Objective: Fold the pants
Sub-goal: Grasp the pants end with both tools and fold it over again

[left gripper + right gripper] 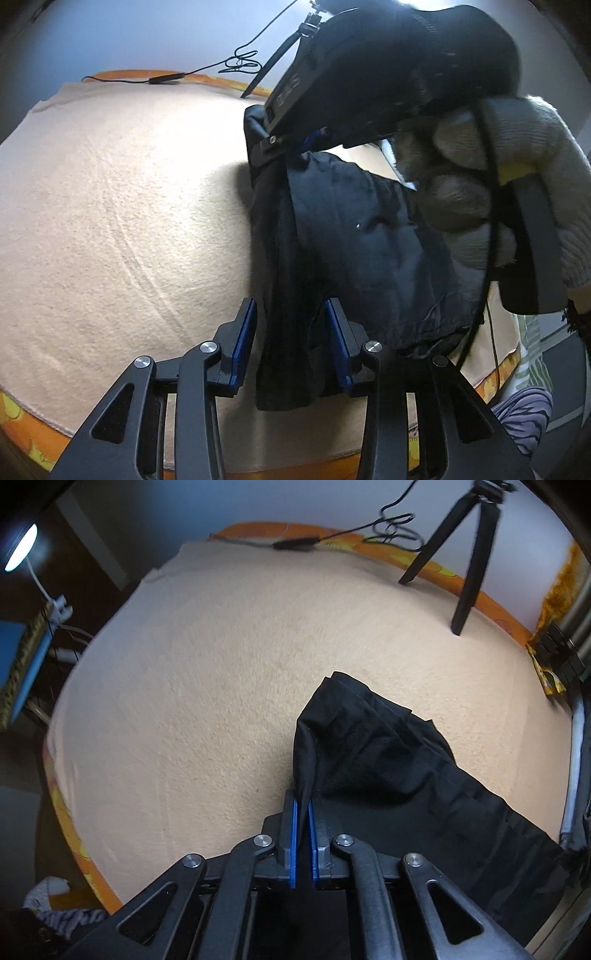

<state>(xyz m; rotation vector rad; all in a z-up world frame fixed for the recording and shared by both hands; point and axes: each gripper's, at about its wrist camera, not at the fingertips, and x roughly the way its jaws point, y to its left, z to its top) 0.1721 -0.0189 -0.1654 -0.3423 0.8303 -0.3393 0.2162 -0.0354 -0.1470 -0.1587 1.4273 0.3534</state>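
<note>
Right tongs [303,805], pointing down, clamped on a fold of the dark pants [388,768], lifting it above the beige-covered surface [221,664]. Left tongs [291,314] parted, the hanging fabric between their blue pads without being pinched. Tripod [469,554] at the far edge.

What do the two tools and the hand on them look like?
Both tools, left tool and right tool, are black linkage frames with silver pivot bolts and blue pads. The hand on the right one wears a cream knit glove; a black cable runs across it.
</note>
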